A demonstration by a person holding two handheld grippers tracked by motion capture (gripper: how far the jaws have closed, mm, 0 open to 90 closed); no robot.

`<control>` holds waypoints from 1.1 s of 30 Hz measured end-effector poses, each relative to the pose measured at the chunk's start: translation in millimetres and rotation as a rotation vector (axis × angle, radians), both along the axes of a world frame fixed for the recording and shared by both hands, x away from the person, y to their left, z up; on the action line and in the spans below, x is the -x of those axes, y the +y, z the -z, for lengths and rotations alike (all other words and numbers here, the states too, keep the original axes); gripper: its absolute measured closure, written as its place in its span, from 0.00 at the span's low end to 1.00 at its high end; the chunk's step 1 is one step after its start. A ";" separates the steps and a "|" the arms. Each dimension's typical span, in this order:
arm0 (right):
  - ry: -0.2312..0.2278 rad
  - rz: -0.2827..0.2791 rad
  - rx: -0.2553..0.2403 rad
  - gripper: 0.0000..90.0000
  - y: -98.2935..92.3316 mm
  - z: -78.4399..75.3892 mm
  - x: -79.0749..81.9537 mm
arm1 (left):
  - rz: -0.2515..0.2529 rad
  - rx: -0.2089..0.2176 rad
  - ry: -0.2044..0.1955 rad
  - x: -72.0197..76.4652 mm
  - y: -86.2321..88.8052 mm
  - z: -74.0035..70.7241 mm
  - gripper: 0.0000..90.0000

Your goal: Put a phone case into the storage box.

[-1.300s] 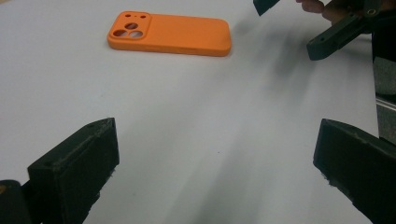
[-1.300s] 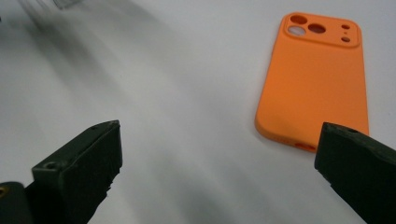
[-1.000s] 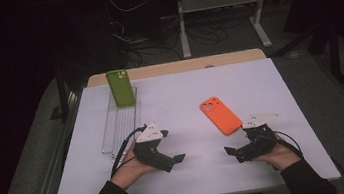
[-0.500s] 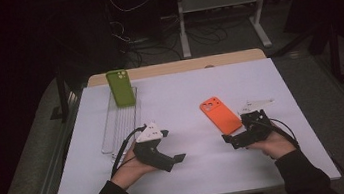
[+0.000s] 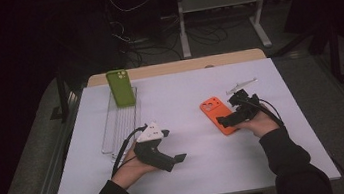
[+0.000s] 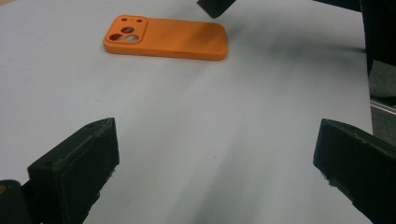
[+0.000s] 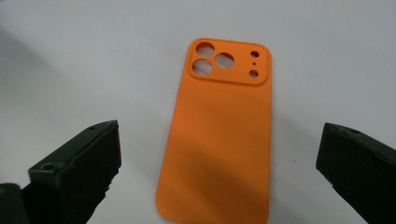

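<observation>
Orange case [image 5: 216, 115] lies flat on the white tabletop [image 5: 185, 95], camera cut-outs facing up, right of centre and well apart from the green case [image 5: 121, 87] that stands in the clear rack [image 5: 118, 124] at the left. Right hand-held gripper [image 5: 227, 119] sits at the case's near end, jaws spread wide with the case between them in the right gripper view [image 7: 219, 135]; nothing pinched yet. Left hand-held gripper [image 5: 171, 145] rests low on the tabletop, jaws likewise spread and empty, pointed toward the case [image 6: 166, 38]. Handling estimate: thin moulded shell, very light, probably soft silicone or flexible plastic with a matte, fairly grippy skin; not fragile, but it should flex and bow if squeezed hard across its width. Lying flush, it offers no edge to get under. Best hold is likely across the two long sides near mid-length, or at one short end, pinched lightly. Risk: it may slide on the smooth sheet before the jaws close.
</observation>
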State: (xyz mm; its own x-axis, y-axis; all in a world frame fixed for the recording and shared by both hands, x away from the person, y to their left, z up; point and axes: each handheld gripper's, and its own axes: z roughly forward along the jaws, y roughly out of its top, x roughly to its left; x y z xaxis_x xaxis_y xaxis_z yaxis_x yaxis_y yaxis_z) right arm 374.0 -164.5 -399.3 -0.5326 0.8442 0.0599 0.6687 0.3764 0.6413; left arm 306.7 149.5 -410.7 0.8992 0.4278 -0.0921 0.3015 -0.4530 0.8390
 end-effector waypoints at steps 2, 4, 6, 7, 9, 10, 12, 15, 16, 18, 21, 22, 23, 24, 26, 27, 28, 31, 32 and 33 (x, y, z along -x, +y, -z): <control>0.021 0.008 0.024 0.00 3.8 2.2 -6.9 | -0.001 0.003 0.000 0.1 -0.1 0.0 0.00; 0.044 0.009 0.057 0.00 6.8 5.3 -14.0 | 0.000 -0.006 0.004 0.3 0.2 -0.7 0.00; 0.089 0.019 0.061 0.00 9.9 8.7 -19.5 | -0.001 -0.004 0.007 0.6 -0.4 -0.4 0.00; 0.098 0.023 0.073 0.00 11.4 10.7 -22.2 | 0.003 -0.011 0.004 0.4 -0.2 -0.6 0.00; 0.128 0.030 0.083 0.00 13.5 15.0 -27.2 | 0.004 -0.013 0.003 0.4 -0.2 -0.5 0.00; 0.147 0.039 0.091 0.00 14.7 16.6 -29.1 | 0.004 -0.011 0.003 0.4 -0.2 -0.5 0.00; 0.175 0.046 0.102 0.00 17.0 20.3 -32.1 | 0.001 -0.008 0.007 0.7 -0.2 -0.7 0.00; 0.198 0.046 0.114 0.01 19.6 25.2 -34.5 | -0.001 -0.007 0.008 0.6 -0.2 -0.7 0.00; 0.205 0.046 0.116 0.02 20.2 26.5 -35.5 | 0.002 -0.008 0.006 0.5 -0.2 -0.7 0.00; 0.220 0.040 0.122 0.03 22.4 29.0 -37.1 | 0.003 -0.008 0.005 0.5 -0.4 -0.4 0.00; 0.241 0.028 0.137 0.04 26.6 32.2 -39.2 | 0.006 -0.009 0.002 0.6 -0.5 -0.8 0.00; 0.243 0.027 0.147 0.05 27.9 33.0 -39.8 | 0.007 -0.009 0.001 0.5 -0.5 -0.8 0.00; 0.249 0.028 0.144 0.06 28.9 33.4 -40.1 | 0.007 -0.010 0.002 0.5 -0.5 -0.7 0.00; 0.257 0.028 0.146 0.08 29.4 33.5 -40.5 | 0.006 -0.010 0.003 0.5 -0.5 -0.5 0.00; 0.260 0.032 0.158 0.11 29.8 34.6 -41.2 | 0.007 -0.013 0.003 0.3 -0.3 -0.4 0.00; 0.266 0.031 0.170 0.12 29.7 35.5 -41.7 | 0.007 -0.012 0.002 0.3 -0.5 -0.3 0.00; 0.268 0.033 0.171 0.13 29.9 35.3 -41.7 | 0.006 -0.012 0.005 0.5 -0.6 -0.2 0.00; 0.273 0.030 0.178 0.14 30.3 34.7 -42.1 | 0.005 -0.015 0.007 0.7 -0.7 -0.2 0.00; 0.272 0.030 0.181 0.14 30.6 34.9 -42.0 | 0.006 -0.015 0.006 0.7 -0.7 -0.2 0.00; 0.266 0.027 0.185 0.14 30.6 35.0 -41.9 | 0.005 -0.012 0.005 0.6 -0.8 -0.2 0.00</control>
State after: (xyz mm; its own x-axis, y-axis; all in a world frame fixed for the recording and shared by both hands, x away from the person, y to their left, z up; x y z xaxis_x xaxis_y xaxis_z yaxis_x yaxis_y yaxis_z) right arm 415.9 -134.0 -434.3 -0.4965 0.8672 0.0380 0.8147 0.4504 0.3652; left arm 306.1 148.8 -410.5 0.9008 0.4245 -0.0918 0.3036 -0.4645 0.8319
